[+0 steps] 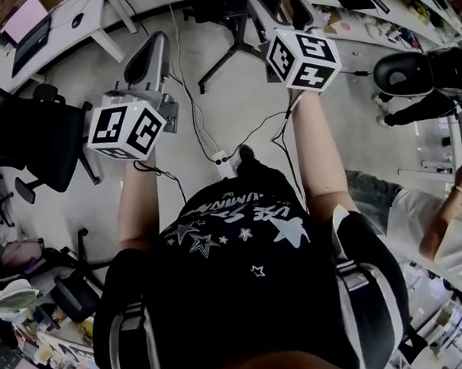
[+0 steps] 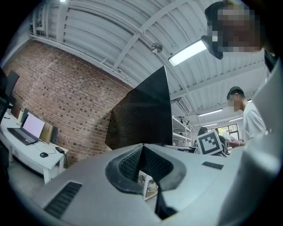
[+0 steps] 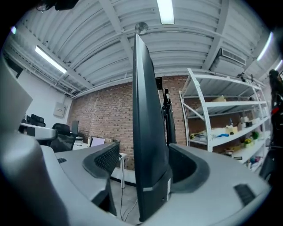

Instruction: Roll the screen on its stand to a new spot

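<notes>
Showing screen (image 3: 148, 110) edge-on betw. wide-open R gripper (image 3: 143, 154) jaws, not clamped; L gripper (image 2: 142, 152) jaws pinched near-shut, screen face beyond.

In the right gripper view the screen (image 3: 148, 132) stands edge-on at the frame's centre, between the parted jaws of the right claw (image 3: 146, 161). A shelf rack (image 3: 221, 119) is to its right, a brick wall (image 3: 106, 114) behind it and a chair (image 3: 62, 139) at far left. In the left gripper view the screen sits above centre, beyond the left claw (image 2: 142, 148). A table (image 2: 26, 152) carrying a laptop (image 2: 30, 128) lies at lower left.
</notes>
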{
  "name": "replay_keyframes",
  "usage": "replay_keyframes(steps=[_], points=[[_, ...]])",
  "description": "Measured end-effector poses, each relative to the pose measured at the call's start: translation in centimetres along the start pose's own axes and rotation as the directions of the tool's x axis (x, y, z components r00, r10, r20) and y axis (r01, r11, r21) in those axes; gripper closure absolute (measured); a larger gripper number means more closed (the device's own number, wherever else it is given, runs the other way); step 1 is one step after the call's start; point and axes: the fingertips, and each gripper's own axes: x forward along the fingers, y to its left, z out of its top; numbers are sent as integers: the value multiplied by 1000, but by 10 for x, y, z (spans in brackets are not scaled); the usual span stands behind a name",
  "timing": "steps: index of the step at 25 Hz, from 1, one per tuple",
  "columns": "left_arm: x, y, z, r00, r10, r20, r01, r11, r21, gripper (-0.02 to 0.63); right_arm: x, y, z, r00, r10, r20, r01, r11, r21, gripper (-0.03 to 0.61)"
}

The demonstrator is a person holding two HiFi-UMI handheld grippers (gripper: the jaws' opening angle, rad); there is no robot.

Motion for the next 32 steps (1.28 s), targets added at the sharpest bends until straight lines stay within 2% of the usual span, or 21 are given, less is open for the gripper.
replay_keyframes(steps=[5,13,19,24,32], points=[[23,4,-5,1000,-1,-4,1,1000,2,603,25,-6,11,1000,-21,17,22,998,-52,235],[38,4,-9,1000,-14,-18,14,1000,8,603,52,-11,17,999,-34,19,35,998,-54,236],[38,12,-4,1000,4,-13,-4,1000,9,603,57,-14,18,997,-83,10,83,994,-75,241],[36,9,-6,1000,9,-17,-9,1000,11,603,58,-22,17,988,-157,-3,156,985,-79,283],[15,3,-7,1000,24,-15,-24,1000,8,603,50,-26,19,967,-254,33,256,966,-44,359]])
